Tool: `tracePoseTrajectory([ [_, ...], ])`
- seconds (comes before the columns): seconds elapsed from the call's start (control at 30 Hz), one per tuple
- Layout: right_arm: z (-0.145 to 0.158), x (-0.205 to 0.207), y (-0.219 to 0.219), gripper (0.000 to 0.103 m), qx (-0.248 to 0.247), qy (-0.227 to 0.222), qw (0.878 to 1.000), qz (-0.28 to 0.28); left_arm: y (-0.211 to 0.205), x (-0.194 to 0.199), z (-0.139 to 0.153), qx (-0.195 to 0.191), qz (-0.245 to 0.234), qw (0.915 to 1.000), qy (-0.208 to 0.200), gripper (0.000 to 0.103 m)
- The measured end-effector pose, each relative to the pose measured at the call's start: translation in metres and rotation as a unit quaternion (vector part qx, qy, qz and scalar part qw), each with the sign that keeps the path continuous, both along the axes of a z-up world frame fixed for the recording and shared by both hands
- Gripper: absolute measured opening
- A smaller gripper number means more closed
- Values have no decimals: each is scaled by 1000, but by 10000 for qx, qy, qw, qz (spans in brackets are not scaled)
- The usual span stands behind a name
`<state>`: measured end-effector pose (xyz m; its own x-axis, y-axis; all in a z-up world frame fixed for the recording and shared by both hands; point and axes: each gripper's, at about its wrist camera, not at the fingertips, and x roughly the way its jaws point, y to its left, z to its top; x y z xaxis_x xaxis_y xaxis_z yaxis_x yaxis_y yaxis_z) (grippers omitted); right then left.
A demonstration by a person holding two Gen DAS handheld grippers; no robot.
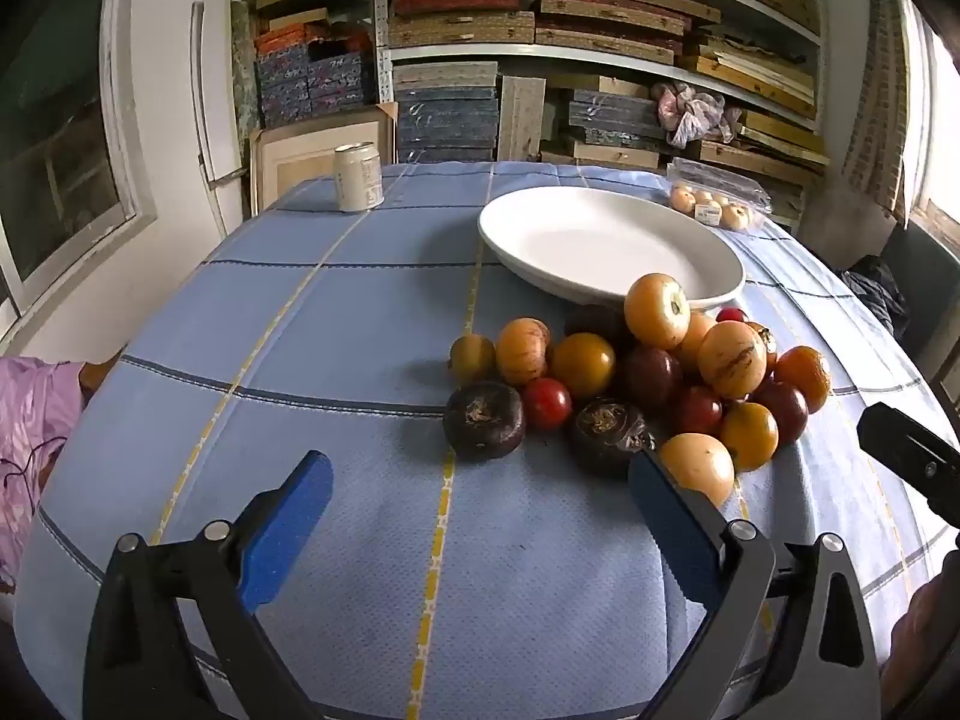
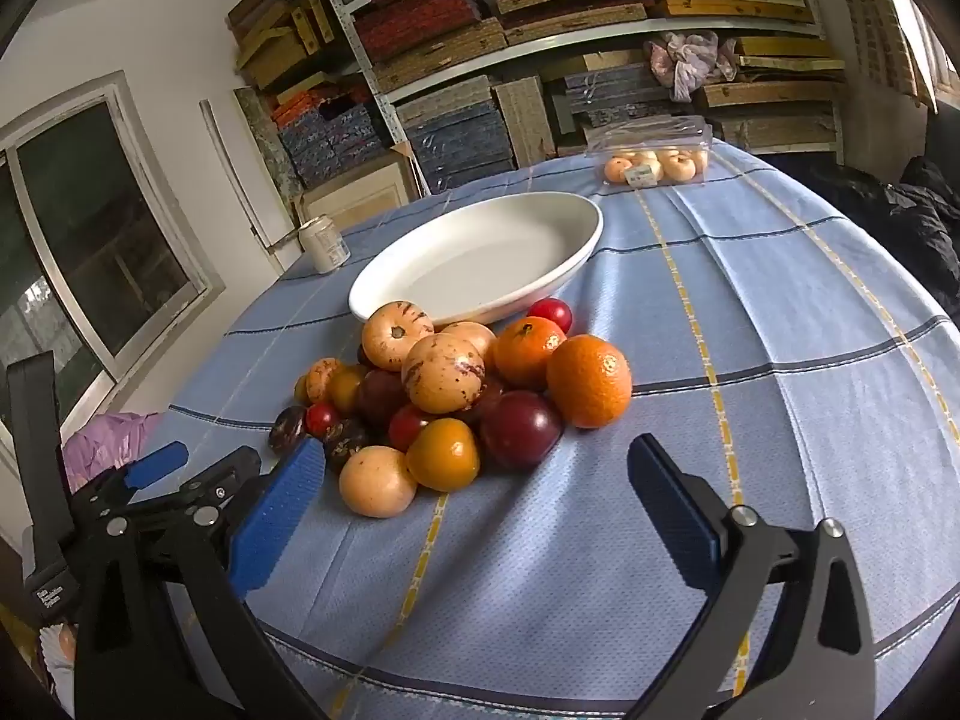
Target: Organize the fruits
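Heaped in one pile of fruit [image 2: 456,396] near the table's middle, touching the near rim of an empty white oval plate [image 2: 480,258] lying flat: speckled yellow melons on top, two oranges [image 2: 588,381] on one side, dark plums, small red tomatoes, yellow ones nearest.

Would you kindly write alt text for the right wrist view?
A pile of fruit lies on a blue checked tablecloth just ahead of the open, empty right gripper. Behind the pile sits an empty white dish, with a can and a clear fruit box farther back.
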<state>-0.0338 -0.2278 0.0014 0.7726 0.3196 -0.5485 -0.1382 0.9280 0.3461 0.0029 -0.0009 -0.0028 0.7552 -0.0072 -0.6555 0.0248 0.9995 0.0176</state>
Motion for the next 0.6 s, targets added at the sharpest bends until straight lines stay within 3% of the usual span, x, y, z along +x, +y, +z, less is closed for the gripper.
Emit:
tracePoseTrajectory([
  [0.6,0,-1,9,99,-156,-28,9999,67,3,2,-3,-33,46,9999,96,100],
])
